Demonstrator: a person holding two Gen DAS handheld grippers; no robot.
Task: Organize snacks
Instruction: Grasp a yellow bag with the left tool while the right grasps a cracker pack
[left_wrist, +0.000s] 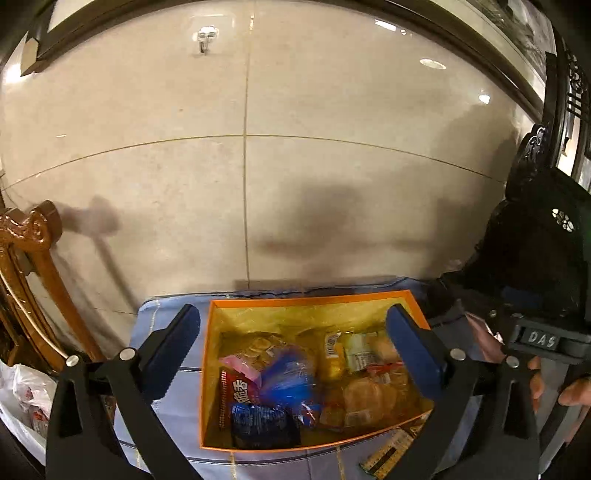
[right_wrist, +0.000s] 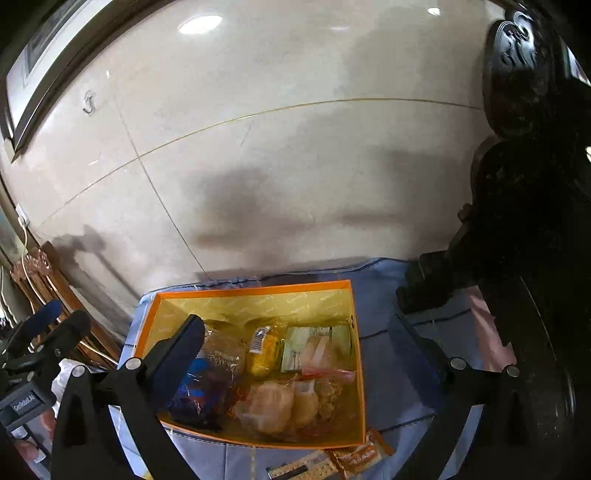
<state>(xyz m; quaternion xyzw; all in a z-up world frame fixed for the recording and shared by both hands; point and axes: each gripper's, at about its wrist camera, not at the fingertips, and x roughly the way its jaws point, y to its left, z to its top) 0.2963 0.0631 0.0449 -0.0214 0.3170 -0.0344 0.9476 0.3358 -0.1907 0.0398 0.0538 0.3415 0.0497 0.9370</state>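
Snacks (left_wrist: 295, 384) are seen packed inside the orange box (left_wrist: 258, 301); 2 packets (right_wrist: 354, 458) are left outside at its 5 o'clock corner. Left gripper (left_wrist: 295, 354) and right gripper (right_wrist: 306, 362) are held wide, nothing gripped.

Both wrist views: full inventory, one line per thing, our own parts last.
box: one, orange outside, yellow inside, open, on the cloth
snack packets: a pile, count unclear; blue, red, pink, yellow and clear wraps, inside the box
loose packets: at least two, brown and patterned, on the cloth just outside the box's near corner
cloth: one, pale blue with dark stripes, covering the table
wall hook: one, clear and metal, high on the beige tiled wall
wooden chair: one, brown carved, left of the table
dark carved furniture: black, right of the table
plastic bag: white, lower left
left tool: black, blue pads, open, above the box
right tool: same, open
hand: on the right tool's grip
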